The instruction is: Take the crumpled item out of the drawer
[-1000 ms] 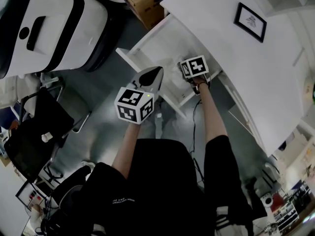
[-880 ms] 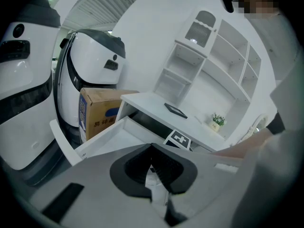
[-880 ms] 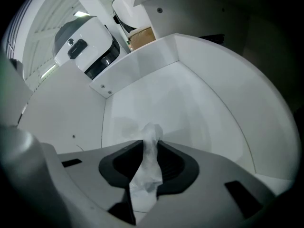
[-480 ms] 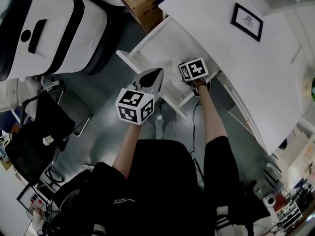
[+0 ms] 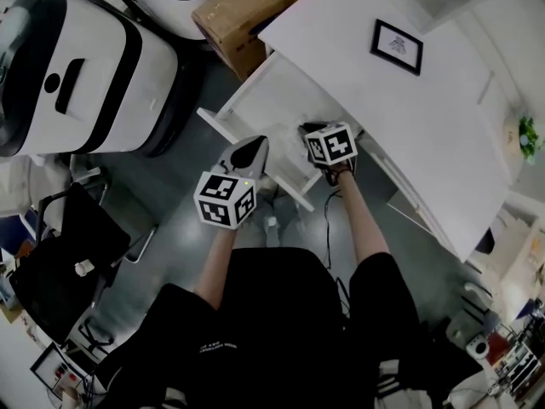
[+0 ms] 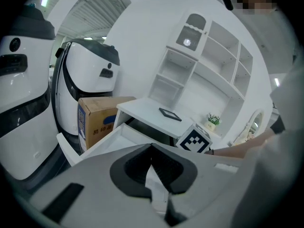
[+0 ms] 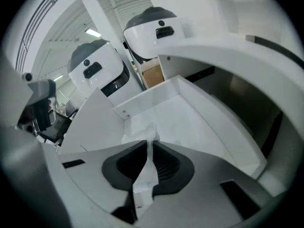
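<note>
Right gripper view: pinching crumpled paper (image 7: 142, 182) in closing jaws of right gripper (image 7: 148, 145), over open drawer (image 7: 190, 118). Left gripper view: pressed together, nothing between, on left gripper (image 6: 152, 147).

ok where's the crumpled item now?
Right gripper view, centre: the crumpled paper sits pinched between the right gripper's closing jaws, inside the open drawer.

we log: drawer (image 5: 272, 92) out from under desk (image 5: 383, 126) | frame (image 5: 397, 46) on desk | box (image 5: 247, 7) beside desk | paper (image 7: 148, 133) in drawer
</note>
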### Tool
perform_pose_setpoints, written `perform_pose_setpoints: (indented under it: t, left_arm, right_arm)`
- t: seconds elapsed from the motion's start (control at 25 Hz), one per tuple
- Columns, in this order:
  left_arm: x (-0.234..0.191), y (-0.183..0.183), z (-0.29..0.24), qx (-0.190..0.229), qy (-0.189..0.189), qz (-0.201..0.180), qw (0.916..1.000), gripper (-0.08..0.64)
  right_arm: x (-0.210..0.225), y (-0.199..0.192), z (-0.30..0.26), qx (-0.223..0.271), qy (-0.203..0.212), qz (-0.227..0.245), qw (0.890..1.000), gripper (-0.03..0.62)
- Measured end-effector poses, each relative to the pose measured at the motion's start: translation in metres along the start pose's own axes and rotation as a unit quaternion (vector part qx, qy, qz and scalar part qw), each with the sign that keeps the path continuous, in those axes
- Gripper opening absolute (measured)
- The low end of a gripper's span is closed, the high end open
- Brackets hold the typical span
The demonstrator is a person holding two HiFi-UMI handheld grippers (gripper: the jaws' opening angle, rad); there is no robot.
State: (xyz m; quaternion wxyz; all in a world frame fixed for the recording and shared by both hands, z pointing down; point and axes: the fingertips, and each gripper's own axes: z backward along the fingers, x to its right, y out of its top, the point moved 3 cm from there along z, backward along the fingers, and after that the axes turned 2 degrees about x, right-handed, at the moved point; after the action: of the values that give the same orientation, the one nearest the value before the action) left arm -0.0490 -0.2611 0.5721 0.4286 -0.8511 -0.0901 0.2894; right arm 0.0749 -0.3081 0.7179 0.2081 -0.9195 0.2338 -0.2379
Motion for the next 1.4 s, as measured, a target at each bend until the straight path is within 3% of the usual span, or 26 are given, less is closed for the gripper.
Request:
perform_pose_setpoints:
  t: [0.28, 0.56, 1.04, 1.4]
  left_arm:
    - [0.015, 0.020, 0.021, 0.030, -0.006, -0.021, 0.9993, -0.002]
    - [0.031, 0.046, 0.044, 0.063, -0.015, -0.046, 0.9968, -0.003]
    - [0.046, 0.086, 0.085, 0.125, -0.013, -0.080, 0.9888, -0.002]
    - [0.056, 0.115, 0.101, 0.165, -0.017, -0.110, 0.9799, -0.002]
  right_arm:
    - [-0.017, 0.018, 0.061, 0.091, -0.003, -0.014, 0.996, 0.029]
    - [-0.044, 0.041, 0.126, 0.191, 0.000, -0.025, 0.981, 0.029]
    - [-0.088, 0.075, 0.223, 0.341, 0.007, -0.016, 0.940, 0.029]
    - [-0.098, 0.091, 0.278, 0.438, 0.008, -0.020, 0.899, 0.029]
